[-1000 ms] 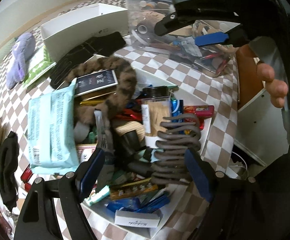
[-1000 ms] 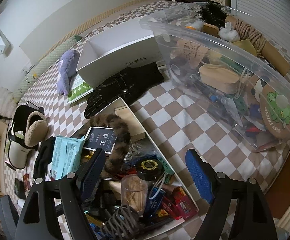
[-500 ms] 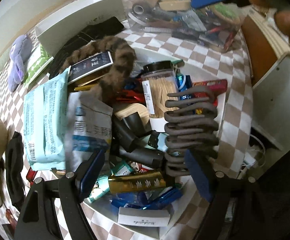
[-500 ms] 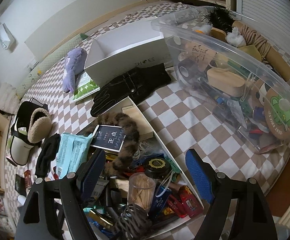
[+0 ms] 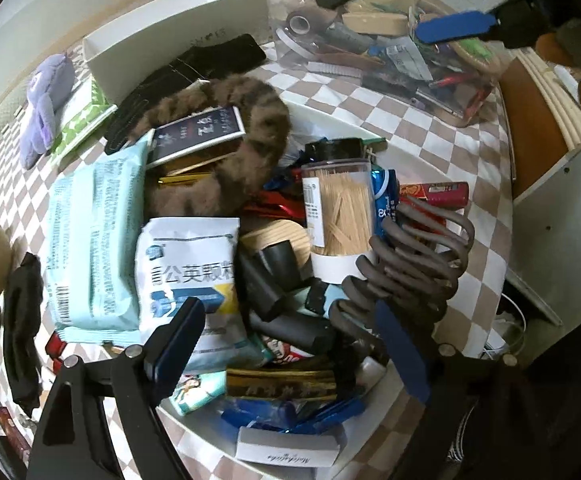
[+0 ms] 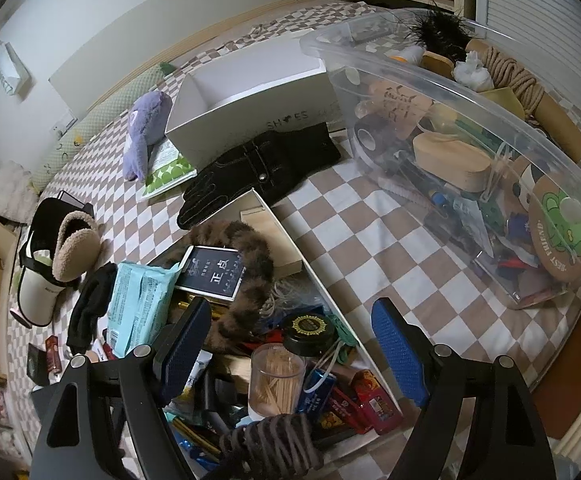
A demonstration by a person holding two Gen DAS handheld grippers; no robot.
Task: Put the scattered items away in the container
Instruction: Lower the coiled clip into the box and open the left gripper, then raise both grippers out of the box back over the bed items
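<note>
Clutter on the checked floor cloth [image 6: 362, 240], noted from left: fleece slipper [image 6: 76, 246], black sock [image 6: 90, 308], teal wipes pack [image 5: 94, 236] leaning over the near edge of the shallow white tray [image 6: 286, 226]. Tray is heaped: white sachet [image 5: 188, 276], furry striped tail [image 5: 246, 152] curling round a dark card [image 5: 196, 130], toothpick jar [image 5: 340, 216], grey claw clip [image 5: 410, 272] at its right end. Behind the tray lie a black glove [image 6: 262, 164] and an empty white shoebox [image 6: 250, 108]. Clear bin [image 6: 470, 128], well filled, stands apart to the right. Left gripper [image 5: 290, 344] hangs over the tray, jaws spread and just widened further, pressing on nothing; sachet lies under its left pad. Right gripper [image 6: 296, 344] hovers above the tray's far half, jaws spread, empty
</note>
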